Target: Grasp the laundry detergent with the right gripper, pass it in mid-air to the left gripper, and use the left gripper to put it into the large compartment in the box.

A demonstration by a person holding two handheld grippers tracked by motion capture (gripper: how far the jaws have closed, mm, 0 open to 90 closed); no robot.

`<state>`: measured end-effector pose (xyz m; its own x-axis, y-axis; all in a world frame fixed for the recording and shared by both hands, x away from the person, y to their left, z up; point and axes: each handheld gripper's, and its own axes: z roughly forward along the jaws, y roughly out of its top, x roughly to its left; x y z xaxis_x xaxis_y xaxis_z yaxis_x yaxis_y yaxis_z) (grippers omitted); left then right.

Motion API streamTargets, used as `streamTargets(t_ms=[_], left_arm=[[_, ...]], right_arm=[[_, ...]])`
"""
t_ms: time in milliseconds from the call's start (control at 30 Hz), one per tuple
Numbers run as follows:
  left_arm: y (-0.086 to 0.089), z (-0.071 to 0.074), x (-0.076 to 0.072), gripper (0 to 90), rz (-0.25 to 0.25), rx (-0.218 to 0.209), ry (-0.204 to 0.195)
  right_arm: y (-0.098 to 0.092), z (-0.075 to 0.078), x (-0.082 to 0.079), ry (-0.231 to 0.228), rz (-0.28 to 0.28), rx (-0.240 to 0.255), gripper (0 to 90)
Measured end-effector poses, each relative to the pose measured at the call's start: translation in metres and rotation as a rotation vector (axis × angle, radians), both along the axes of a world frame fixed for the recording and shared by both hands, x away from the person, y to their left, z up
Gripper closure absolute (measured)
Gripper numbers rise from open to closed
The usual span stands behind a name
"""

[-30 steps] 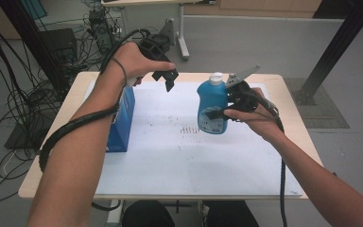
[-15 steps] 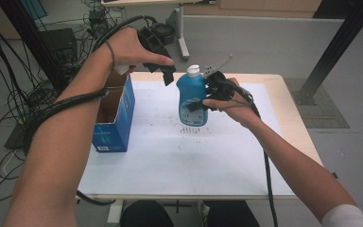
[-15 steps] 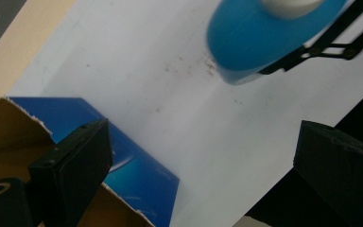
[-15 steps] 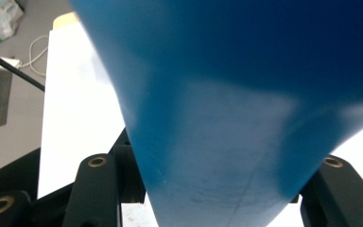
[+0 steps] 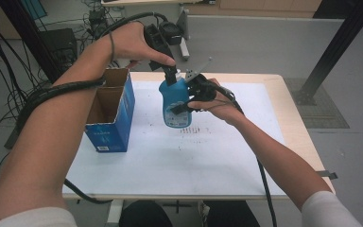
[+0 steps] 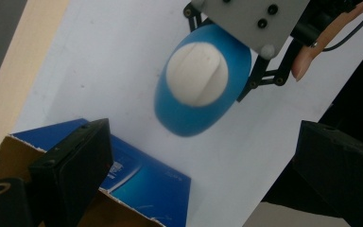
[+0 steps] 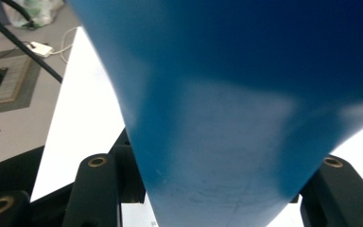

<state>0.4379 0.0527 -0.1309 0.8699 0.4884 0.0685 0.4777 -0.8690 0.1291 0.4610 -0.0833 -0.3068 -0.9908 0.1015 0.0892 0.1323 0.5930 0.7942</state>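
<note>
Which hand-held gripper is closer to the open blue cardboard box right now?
The left hand-held gripper. It hovers open above and just right of the blue box, over the bottle's cap. The right hand-held gripper is farther right, clamped on the blue bottle.

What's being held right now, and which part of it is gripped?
The right gripper holds the blue bottle by its body, above the table. The left gripper stands open over the white cap, holding nothing.

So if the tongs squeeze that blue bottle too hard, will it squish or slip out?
Probably neither. The blue bottle keeps its rounded shape while the right tongs clamp its middle and hold it off the table, so it seems fairly stiff. Its smooth, curved plastic could slide if the grip loosens. Being tall and narrow, it might tip if set down carelessly.
</note>
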Motion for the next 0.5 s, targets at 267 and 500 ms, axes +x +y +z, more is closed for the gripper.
streamTargets(t_ms=[267, 500], left_arm=[[-0.003, -0.007, -0.001, 5.9, -0.034, 0.031, 0.035], [-0.011, -0.013, -0.003, 5.9, -0.069, 0.046, 0.059]], right_arm=[[0.013, 0.002, -0.004, -0.012, 0.126, 0.057, 44.1], [0.018, 0.001, -0.006, -0.023, 0.159, 0.061, 44.2]])
